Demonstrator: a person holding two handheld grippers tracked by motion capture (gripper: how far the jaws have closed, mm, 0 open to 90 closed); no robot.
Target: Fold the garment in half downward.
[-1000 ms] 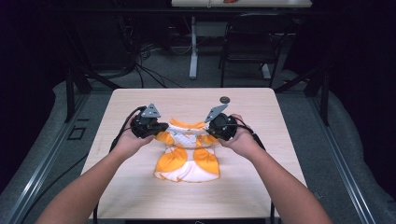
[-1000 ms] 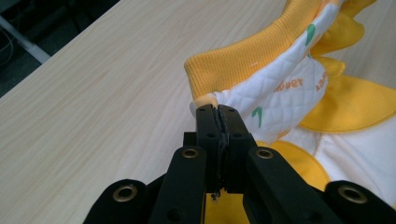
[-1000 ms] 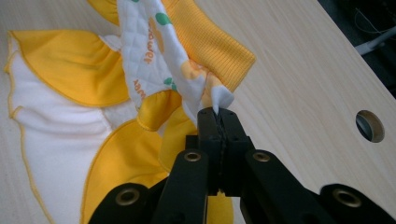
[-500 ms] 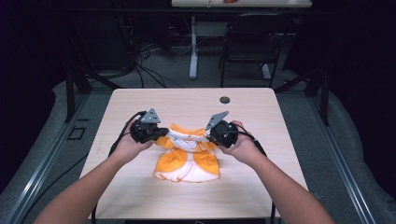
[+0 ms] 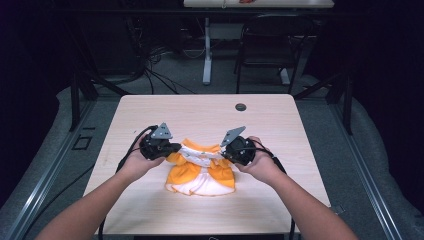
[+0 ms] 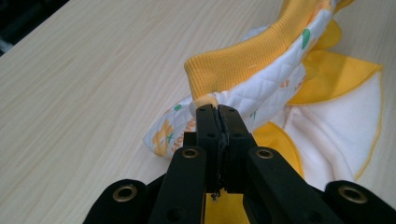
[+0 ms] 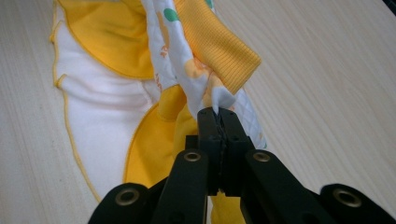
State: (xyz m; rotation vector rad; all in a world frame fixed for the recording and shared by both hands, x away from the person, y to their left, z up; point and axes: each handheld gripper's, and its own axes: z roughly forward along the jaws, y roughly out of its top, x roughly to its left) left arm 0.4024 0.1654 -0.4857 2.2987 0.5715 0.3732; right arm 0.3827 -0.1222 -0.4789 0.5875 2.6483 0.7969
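Observation:
A small orange and white garment (image 5: 202,172) lies on the wooden table (image 5: 200,117), its lower part spread flat toward the person. Its quilted white top edge with an orange ribbed band (image 6: 243,70) is lifted and stretched between both grippers. My left gripper (image 5: 176,148) is shut on the left end of that edge (image 6: 208,100). My right gripper (image 5: 223,153) is shut on the right end (image 7: 219,100). In both gripper views the black jaws are pressed together with fabric pinched at their tips.
A small dark round disc (image 5: 241,107) sits near the table's far edge. Beyond the table stand a chair (image 5: 265,50) and a table leg (image 5: 207,50) among floor cables. Black cables trail from both grippers off the near edge.
Both grippers have moved toward the person, pulling the garment's top edge along with them, away from the dark disc. The garment now lies nearer the table's front.

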